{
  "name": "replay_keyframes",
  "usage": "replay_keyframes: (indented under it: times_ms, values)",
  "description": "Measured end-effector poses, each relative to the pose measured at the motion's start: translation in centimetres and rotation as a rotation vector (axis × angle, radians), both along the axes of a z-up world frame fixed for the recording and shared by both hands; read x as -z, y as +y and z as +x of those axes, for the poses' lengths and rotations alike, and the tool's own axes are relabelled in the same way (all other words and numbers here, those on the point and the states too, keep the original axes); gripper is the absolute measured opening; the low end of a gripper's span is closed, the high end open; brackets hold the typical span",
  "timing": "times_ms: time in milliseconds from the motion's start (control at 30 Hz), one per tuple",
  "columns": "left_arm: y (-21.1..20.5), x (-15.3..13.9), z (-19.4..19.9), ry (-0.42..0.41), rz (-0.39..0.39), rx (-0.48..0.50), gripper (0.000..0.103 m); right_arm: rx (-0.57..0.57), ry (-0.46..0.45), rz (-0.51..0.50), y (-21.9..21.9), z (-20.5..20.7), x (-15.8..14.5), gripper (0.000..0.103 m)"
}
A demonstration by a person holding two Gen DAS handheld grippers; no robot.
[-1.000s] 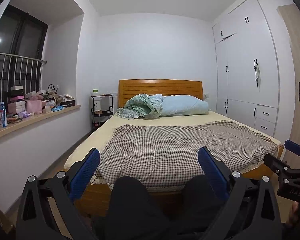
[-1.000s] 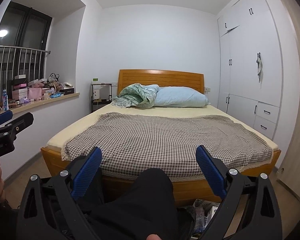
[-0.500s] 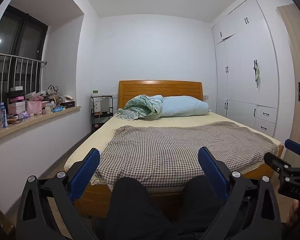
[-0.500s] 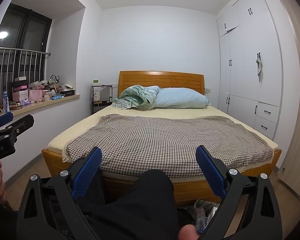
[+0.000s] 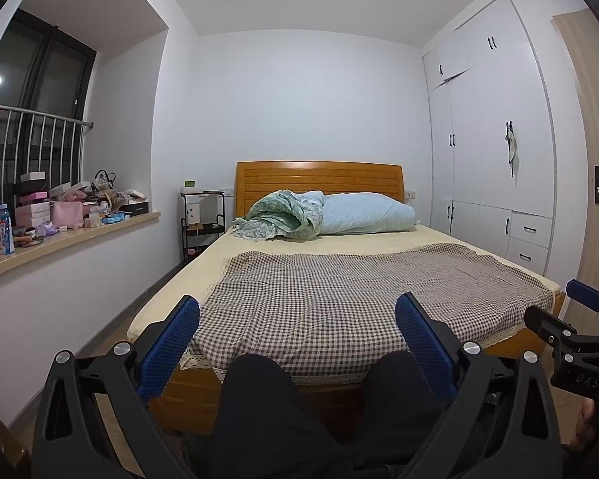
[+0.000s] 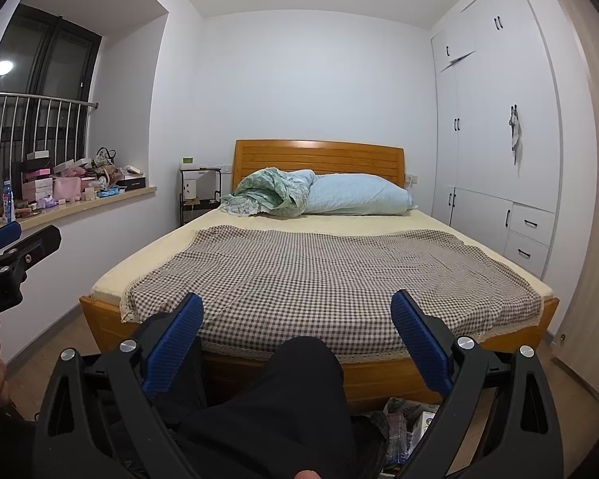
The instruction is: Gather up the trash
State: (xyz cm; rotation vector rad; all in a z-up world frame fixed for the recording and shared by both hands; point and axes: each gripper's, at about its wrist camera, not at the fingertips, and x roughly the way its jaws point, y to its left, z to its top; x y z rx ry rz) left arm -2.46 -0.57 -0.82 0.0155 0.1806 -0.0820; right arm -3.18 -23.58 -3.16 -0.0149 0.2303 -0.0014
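Since neither tool has anything to work on yet, the left gripper (image 5: 297, 339) and the right gripper (image 6: 295, 339) are both held level at about knee height, each with its blue-padded jaws spread wide and nothing between them, pointing across the bed (image 6: 511, 315) rather than down at the floor. The person appears to be seated facing the foot of the bed, dark-trousered legs (image 6: 291, 407) filling the bottom of both views, which explains why the cameras look along the checked blanket (image 5: 359, 295) toward the pillow (image 5: 367, 213) and the crumpled green quilt (image 5: 283, 215). The trash (image 6: 409, 427) lies low on the floor by the right knee, just below the bed's wooden footboard (a loose huddle of wrappers and what looks like a small carton, partly hidden by the right gripper's frame); only the right wrist view shows it. My reading is that this is a ready pose, jaws pre-opened so either tool can drop straight onto the litter. The cluttered windowsill (image 5: 76, 235) carries boxes and a bottle, but whether any of that counts as rubbish cannot be told.
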Motion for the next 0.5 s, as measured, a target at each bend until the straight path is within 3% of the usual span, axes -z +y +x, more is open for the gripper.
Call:
replay_keyframes:
  times_ms: [500]
  values:
    - [0.03,-0.40,-0.66,-0.036,0.010,-0.001,0.095,0.012,-0.033,0.006,0.04,-0.80,-0.69,0.091]
